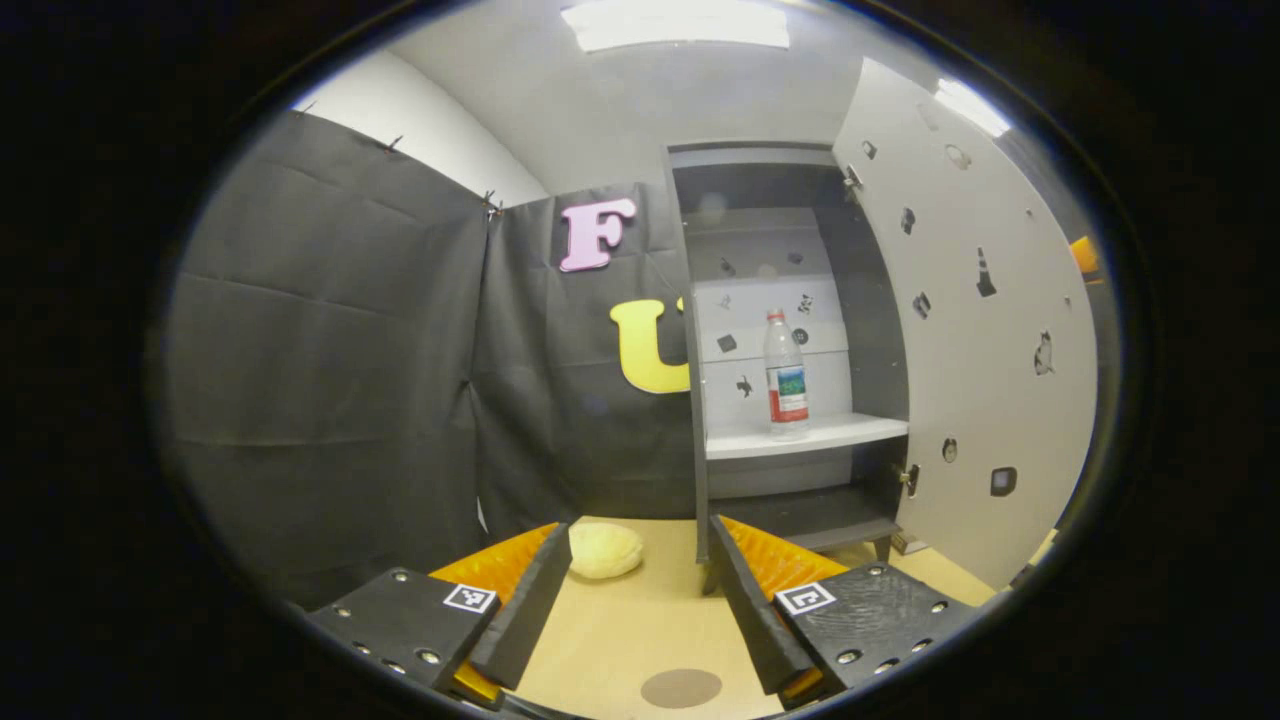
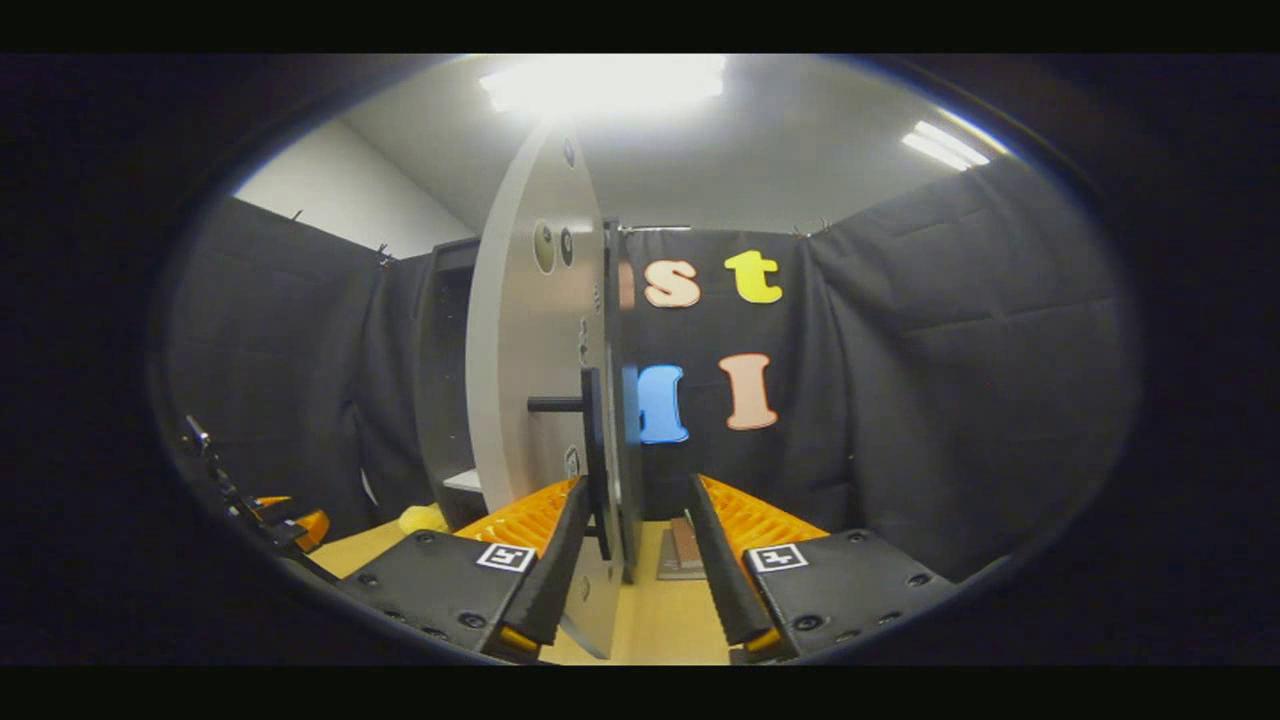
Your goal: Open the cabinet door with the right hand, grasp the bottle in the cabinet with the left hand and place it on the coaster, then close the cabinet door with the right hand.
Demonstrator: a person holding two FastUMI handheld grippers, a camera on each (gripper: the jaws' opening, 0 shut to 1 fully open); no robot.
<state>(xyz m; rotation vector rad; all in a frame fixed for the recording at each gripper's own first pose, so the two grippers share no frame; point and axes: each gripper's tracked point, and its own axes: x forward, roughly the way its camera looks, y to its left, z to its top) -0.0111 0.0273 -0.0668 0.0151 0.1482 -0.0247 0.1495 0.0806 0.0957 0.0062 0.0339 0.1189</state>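
Observation:
The grey cabinet [image 1: 690, 330] stands with its door [image 1: 985, 330] swung wide to the right. A clear bottle [image 1: 786, 375] with a red and white label stands upright on the white shelf [image 1: 800, 437] inside. My left gripper [image 1: 640, 535] is open and hovers low over the table, well short of the cabinet. A round brown coaster [image 1: 681, 688] lies on the table between its fingers. In the right gripper view the door [image 2: 530, 380] appears edge-on. Its black handle [image 2: 593, 430] sits between the fingers of my right gripper [image 2: 638, 483], close to the left finger; the jaws are open.
A pale yellow rounded lump [image 1: 605, 550] lies on the tan table [image 1: 620, 620] left of the cabinet's foot. The cabinet has a dark lower shelf [image 1: 810, 515]. Black cloth walls close the booth. The other gripper [image 2: 285, 522] shows far left in the right gripper view.

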